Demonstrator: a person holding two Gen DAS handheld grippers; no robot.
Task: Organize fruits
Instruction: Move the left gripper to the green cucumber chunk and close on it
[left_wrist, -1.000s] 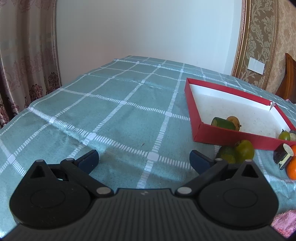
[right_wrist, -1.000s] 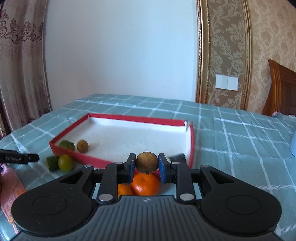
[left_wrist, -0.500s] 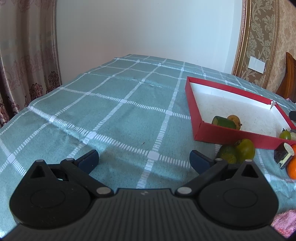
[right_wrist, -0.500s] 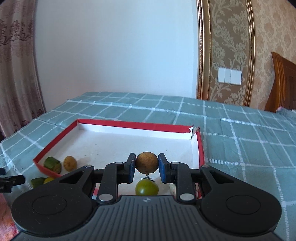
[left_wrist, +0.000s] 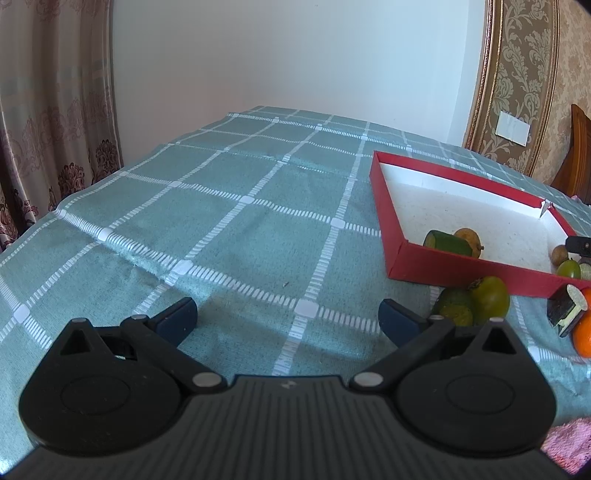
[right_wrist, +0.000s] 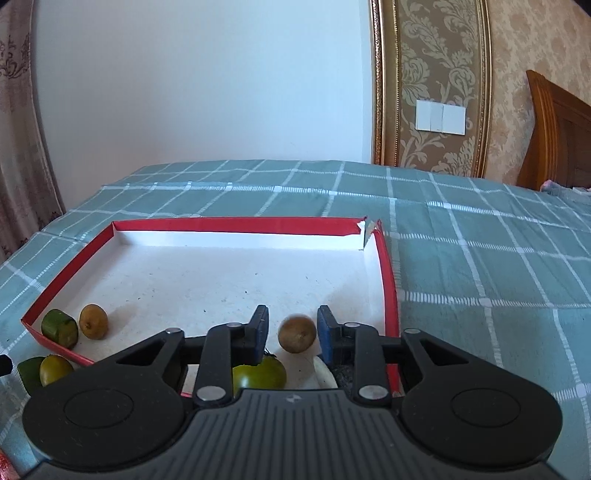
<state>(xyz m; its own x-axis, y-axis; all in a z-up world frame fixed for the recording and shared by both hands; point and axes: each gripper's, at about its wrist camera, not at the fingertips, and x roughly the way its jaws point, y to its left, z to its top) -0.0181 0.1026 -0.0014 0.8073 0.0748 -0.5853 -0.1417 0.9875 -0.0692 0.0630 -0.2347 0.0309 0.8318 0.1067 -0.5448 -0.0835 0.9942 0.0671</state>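
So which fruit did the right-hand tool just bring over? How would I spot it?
Find the red tray with the white floor, near its right wall. There, between the right gripper's jaws, which have just been opening, sits a small round brown fruit. Unlike the green tomato below, it is brown.

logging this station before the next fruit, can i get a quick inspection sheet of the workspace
surface: table under a green checked cloth
job's things: red tray holds a green chunk, two brown fruits, a green tomato; more fruit outside its near wall
clutter: pink cloth at the near edge
grippers: right hand-held gripper jaws just opening, brown fruit loose between them; left hand-held gripper open, nothing in it
cables: nothing seen
surroundings: curtain, white wall, wall switch, wooden headboard
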